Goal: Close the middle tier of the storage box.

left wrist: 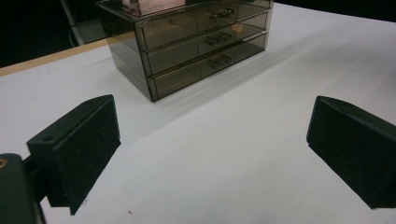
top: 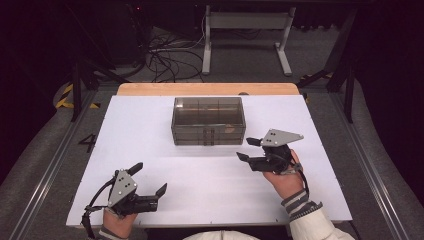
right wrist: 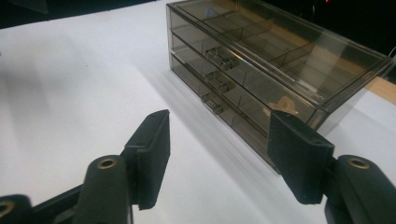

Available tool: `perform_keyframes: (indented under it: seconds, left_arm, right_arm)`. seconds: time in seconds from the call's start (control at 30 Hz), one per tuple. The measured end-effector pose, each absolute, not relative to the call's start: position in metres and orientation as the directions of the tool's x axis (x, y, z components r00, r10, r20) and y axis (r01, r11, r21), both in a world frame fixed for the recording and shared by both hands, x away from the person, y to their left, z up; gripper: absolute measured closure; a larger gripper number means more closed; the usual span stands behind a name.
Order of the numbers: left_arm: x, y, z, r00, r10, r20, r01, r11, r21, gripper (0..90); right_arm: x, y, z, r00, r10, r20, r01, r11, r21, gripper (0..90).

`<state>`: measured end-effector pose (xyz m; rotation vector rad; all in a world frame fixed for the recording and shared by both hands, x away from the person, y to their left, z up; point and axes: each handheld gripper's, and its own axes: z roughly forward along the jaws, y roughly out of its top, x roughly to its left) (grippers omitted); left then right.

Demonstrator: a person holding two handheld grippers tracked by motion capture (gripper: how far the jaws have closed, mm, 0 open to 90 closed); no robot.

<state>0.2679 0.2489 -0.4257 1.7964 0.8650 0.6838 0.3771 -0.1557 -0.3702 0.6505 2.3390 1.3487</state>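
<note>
The drawer box, smoked clear plastic with three stacked drawers, stands toward the far edge of the white surface, about midway between its left and right edges, knobs facing the person. All three drawers appear pushed in; a small pale item shows through the front of one drawer in the right gripper view, but what it is cannot be told. The right tongs hover just off the box's near right corner, apart from it, jaws partly spread with nothing between them and touching nothing. The left tongs hang near the near left corner of the surface, well apart from the box, jaws spread wide, empty, clear of the surface. Judgement: the step in hand looks like an approach to a drawer knob with the right tongs. To do it well, line the jaws up square on one knob, one jaw to each side of it, close only on that knob and not on its neighbours above or below, then draw straight toward the near edge so the drawer does not bind. The box looks light and may slide when pulled; the left tongs could steady it at its left end.
</note>
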Motion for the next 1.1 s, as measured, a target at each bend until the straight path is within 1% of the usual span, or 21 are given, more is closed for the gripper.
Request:
perform_keyframes:
  seconds: [0.03,0.13,0.2,0.27,0.37,0.47,0.5,0.73,0.87,1.0,1.1]
  left_arm:
    - [0.268,0.249,-0.426,0.586,0.807,0.066,0.250,-0.258,0.933,3.4]
    - [0.268,0.249,-0.426,0.587,0.807,0.065,0.251,-0.257,0.933,3.4]
    - [0.268,0.248,-0.426,0.585,0.809,0.060,0.252,-0.252,0.934,3.4]
    - [0.269,0.249,-0.425,0.585,0.807,0.076,0.242,-0.263,0.934,3.4]
    - [0.269,0.248,-0.425,0.586,0.807,0.070,0.247,-0.261,0.933,3.4]
    - [0.269,0.248,-0.425,0.586,0.806,0.078,0.241,-0.266,0.933,3.4]
    - [0.268,0.248,-0.425,0.587,0.807,0.068,0.248,-0.259,0.933,3.4]
    - [0.267,0.251,-0.425,0.583,0.809,0.074,0.242,-0.260,0.935,3.4]
    - [0.267,0.250,-0.425,0.585,0.808,0.069,0.247,-0.259,0.934,3.4]
    - [0.267,0.249,-0.425,0.586,0.808,0.065,0.250,-0.256,0.934,3.4]
    - [0.268,0.249,-0.425,0.586,0.808,0.064,0.250,-0.256,0.934,3.4]
  right_arm:
    - [0.375,-0.159,-0.371,-0.832,0.549,-0.079,0.207,0.440,0.874,37.6]
    - [0.369,-0.169,-0.374,-0.830,0.553,-0.078,0.206,0.433,0.878,35.8]
    - [0.366,-0.177,-0.378,-0.830,0.554,-0.059,0.213,0.413,0.886,33.6]
    - [0.365,-0.183,-0.381,-0.830,0.555,-0.046,0.219,0.400,0.890,33.0]
    - [0.364,-0.187,-0.381,-0.825,0.563,-0.043,0.216,0.384,0.898,32.4]
    - [0.363,-0.188,-0.381,-0.823,0.566,-0.044,0.211,0.377,0.902,30.3]
    - [0.363,-0.188,-0.382,-0.824,0.565,-0.042,0.211,0.375,0.903,29.3]
    - [0.361,-0.193,-0.388,-0.833,0.549,-0.064,0.184,0.385,0.904,14.7]
    - [0.359,-0.198,-0.394,-0.840,0.539,-0.058,0.184,0.382,0.906,6.8]
    - [0.359,-0.203,-0.401,-0.840,0.542,-0.019,0.219,0.371,0.903,1.4]
    - [0.358,-0.208,-0.409,-0.839,0.545,0.006,0.238,0.357,0.903,0.4]
